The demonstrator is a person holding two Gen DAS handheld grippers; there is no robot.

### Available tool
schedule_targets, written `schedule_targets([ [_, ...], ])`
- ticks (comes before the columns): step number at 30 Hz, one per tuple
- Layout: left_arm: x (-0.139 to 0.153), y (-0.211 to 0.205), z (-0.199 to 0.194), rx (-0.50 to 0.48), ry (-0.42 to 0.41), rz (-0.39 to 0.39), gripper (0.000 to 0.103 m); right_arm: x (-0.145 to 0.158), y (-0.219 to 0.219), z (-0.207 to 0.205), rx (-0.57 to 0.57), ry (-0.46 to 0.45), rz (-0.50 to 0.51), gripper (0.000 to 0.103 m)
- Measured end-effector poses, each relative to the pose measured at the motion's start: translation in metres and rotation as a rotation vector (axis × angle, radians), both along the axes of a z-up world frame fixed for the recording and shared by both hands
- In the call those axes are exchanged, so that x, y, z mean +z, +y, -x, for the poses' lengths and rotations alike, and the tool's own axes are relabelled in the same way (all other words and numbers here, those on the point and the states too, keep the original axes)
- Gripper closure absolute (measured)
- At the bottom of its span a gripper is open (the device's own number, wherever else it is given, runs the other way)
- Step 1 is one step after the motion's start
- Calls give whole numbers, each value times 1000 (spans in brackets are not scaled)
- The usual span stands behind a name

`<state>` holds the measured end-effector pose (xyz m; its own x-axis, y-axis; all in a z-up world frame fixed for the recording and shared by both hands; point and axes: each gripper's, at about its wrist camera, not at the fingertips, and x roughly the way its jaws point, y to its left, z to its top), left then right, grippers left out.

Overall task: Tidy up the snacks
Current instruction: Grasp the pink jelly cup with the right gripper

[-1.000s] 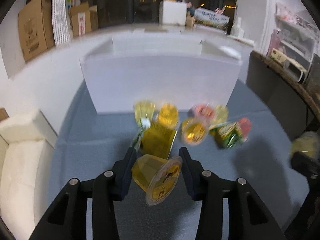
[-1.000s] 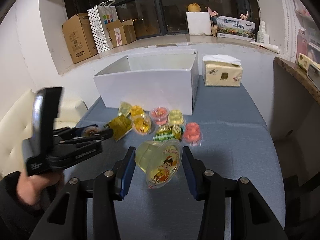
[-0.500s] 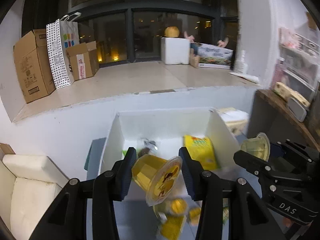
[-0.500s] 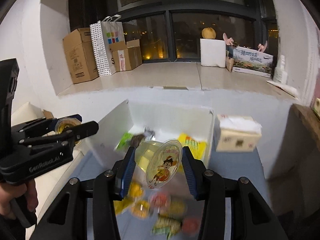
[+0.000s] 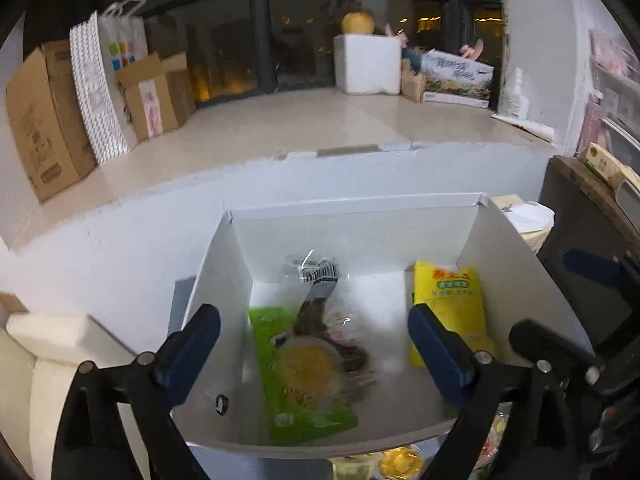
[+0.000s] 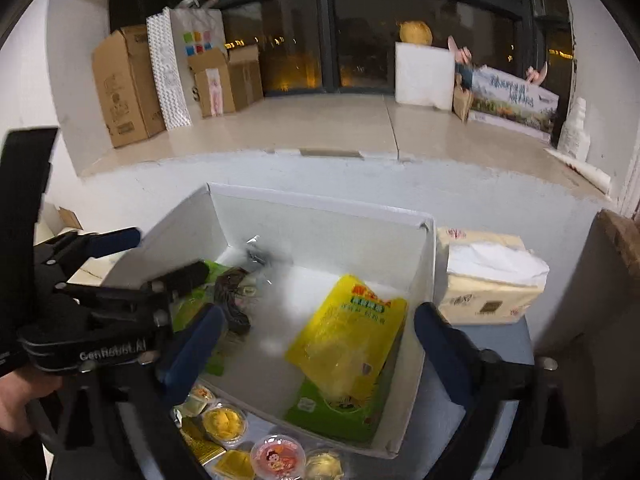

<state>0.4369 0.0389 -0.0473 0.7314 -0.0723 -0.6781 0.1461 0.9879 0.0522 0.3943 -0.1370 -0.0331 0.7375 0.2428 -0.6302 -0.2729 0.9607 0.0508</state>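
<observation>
Claws (image 5: 314,344) (image 6: 316,344) both opening wide above white box (image 5: 516,248), orange jelly cup (image 5: 310,362) loose inside.

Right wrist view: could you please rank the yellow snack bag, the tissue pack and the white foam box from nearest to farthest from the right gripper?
1. Yellow snack bag: in the white box, between the right gripper's opening jaws.
2. Tissue pack: right of the box, on the table.
3. White foam box: far back on the window ledge.
</observation>
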Motion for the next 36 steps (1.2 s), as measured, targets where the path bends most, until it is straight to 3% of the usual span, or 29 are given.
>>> schedule_targets([
  [11, 14, 7, 21, -5, 11, 39, 0, 16, -11, 32, 0, -41, -17, 3],
  [23, 47, 9, 125, -19, -43, 84, 0, 23, -48, 129, -2, -81, -61, 1],
  [29, 41, 12, 193, 6, -72, 128, 0, -1, -61, 174, 24, -46, -70, 1],
  [36, 8, 8, 247, 19, -35, 154, 0, -66, -68, 187, 10, 72, -91, 1],
])
